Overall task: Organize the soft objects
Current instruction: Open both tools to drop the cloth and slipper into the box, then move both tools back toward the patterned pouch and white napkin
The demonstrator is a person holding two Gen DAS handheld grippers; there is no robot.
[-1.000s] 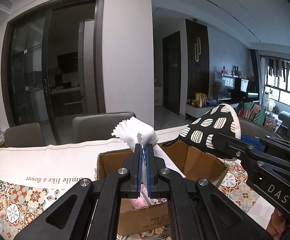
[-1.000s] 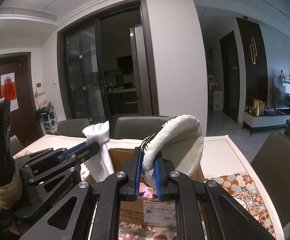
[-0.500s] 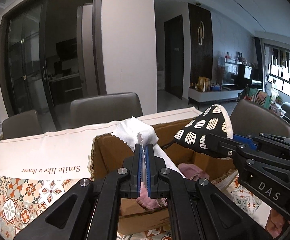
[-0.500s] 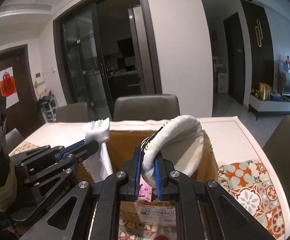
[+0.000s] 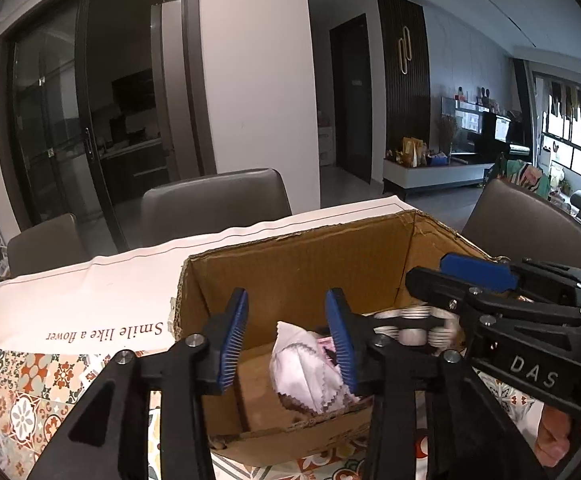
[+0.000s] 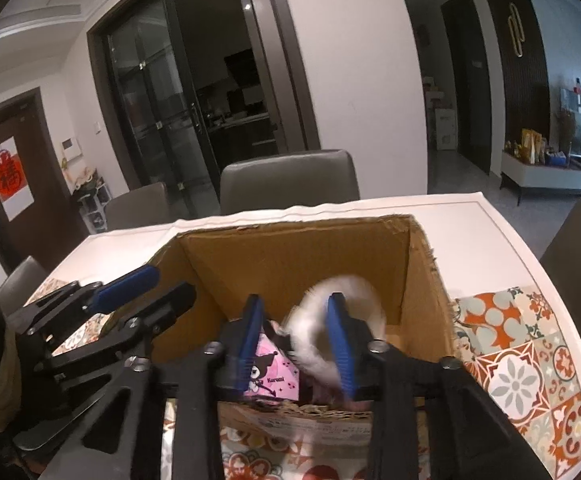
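Note:
An open cardboard box [image 5: 290, 264] stands on the table; it also shows in the right wrist view [image 6: 290, 256]. My left gripper [image 5: 286, 338] is open over the box's near edge. A white zigzag-edged cloth [image 5: 306, 372] lies inside the box just below it. My right gripper [image 6: 296, 340] is open over the box. A white oven mitt with a dotted black side [image 6: 342, 320] is blurred between its jaws and drops into the box; it shows in the left wrist view [image 5: 410, 322] too. A pink printed pouch [image 6: 270, 372] lies in the box.
The table has a white cloth with lettering [image 5: 102, 304] and a patterned tile mat [image 6: 518, 360]. Grey chairs [image 5: 214, 200] stand at the far side and one [image 5: 530, 220] at the right.
Both grippers have tipped down over the box and opened. The white cloth has fallen from the left gripper into the box. The mitt has left the right gripper and is falling in.

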